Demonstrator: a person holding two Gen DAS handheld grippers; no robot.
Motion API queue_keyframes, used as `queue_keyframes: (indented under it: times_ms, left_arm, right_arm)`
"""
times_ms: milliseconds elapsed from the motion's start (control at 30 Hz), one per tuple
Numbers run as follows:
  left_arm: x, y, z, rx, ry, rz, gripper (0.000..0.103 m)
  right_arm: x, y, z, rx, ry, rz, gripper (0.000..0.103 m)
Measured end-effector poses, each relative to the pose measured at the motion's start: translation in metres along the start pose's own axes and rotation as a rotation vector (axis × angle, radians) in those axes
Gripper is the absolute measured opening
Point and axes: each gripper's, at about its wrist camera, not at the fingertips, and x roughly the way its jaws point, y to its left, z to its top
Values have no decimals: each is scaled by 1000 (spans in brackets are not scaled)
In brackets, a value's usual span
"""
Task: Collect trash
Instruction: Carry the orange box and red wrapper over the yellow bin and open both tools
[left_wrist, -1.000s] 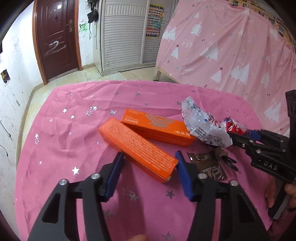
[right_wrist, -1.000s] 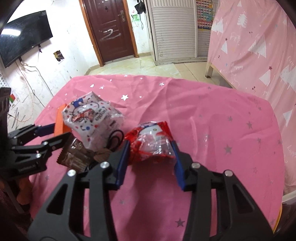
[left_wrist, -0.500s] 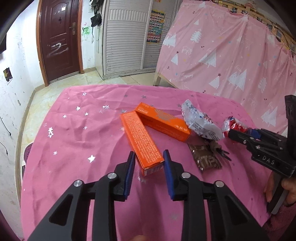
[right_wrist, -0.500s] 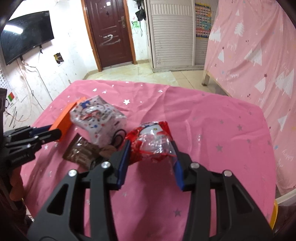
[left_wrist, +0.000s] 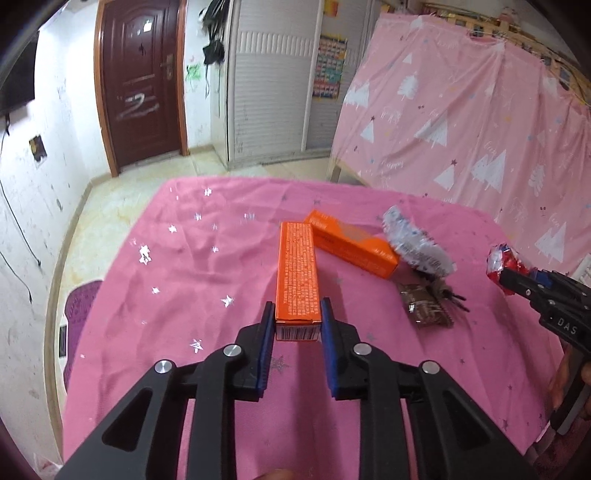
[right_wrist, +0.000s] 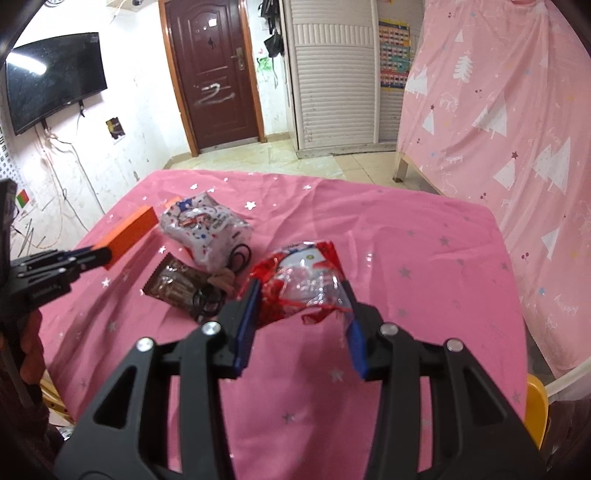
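My left gripper (left_wrist: 297, 317) clamps one orange box (left_wrist: 297, 275), its far end beside the second box (left_wrist: 351, 247); my right gripper (right_wrist: 301, 308) pinches the red wrapper (right_wrist: 304, 280). I lift both steadily, without squeezing harder.

a lived-in home room: brown entry door (right_wrist: 216, 74), wall-mounted tv (right_wrist: 55, 77), louvred white wardrobe (right_wrist: 332, 74), tiled floor (right_wrist: 258, 155).
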Motion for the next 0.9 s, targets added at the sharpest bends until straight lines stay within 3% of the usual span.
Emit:
queue_keyframes:
  times_ms: [167, 333, 567, 900]
  left_arm:
    - [-19, -6, 0, 15, -41, 19, 17]
    - [-46, -16, 3, 28, -92, -8, 17]
    - [-77, -55, 6, 89, -151, -86, 17]
    - [-88, -109, 5, 165, -151, -186, 17]
  right_arm:
    - [-13, -8, -4, 18, -21, -10, 40]
    - [-25, -17, -6, 34, -45, -24, 40]
    - [-45, -33, -16, 65, -75, -45, 40]
    - [-78, -74, -36, 138, -122, -113, 40]
